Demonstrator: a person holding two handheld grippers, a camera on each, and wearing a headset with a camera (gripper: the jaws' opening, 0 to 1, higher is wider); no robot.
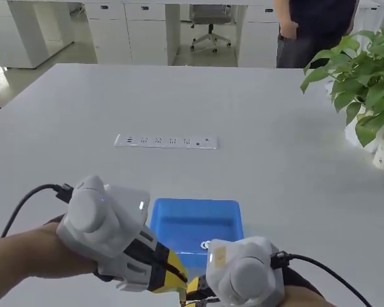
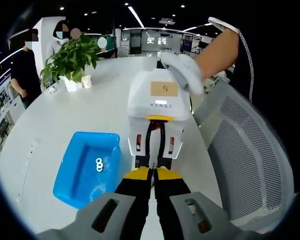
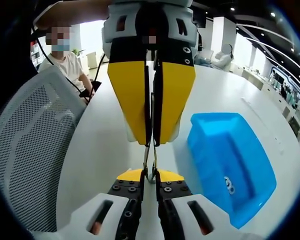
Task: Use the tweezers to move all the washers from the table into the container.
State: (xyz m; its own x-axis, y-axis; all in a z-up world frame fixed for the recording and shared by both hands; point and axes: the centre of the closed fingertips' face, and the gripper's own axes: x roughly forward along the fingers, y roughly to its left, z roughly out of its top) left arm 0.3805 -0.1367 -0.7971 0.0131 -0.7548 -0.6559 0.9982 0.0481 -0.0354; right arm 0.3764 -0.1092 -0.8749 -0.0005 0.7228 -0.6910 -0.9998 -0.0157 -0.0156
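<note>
My two grippers meet tip to tip at the table's near edge. The left gripper [image 1: 178, 280] [image 2: 152, 172] [image 3: 151, 140] has its yellow jaws pressed together on thin metal tweezers [image 3: 150, 161]. Facing it, the right gripper [image 1: 196, 296] [image 3: 150, 175] [image 2: 152, 161] is shut on the tweezers' other end. Just beyond them stands a blue container [image 1: 195, 214] [image 2: 85, 170] [image 3: 240, 145]. Two small washers [image 1: 207, 245] [image 2: 99, 164] [image 3: 229, 186] lie on its floor. I see no loose washers on the table.
A white power strip [image 1: 166, 141] lies mid-table. A potted plant [image 1: 365, 83] [image 2: 72, 60] stands at the far right. A person [image 1: 313, 29] stands behind the table. A mesh chair [image 2: 250, 150] [image 3: 30, 150] is close behind me, with a seated person [image 3: 65, 62] beyond it.
</note>
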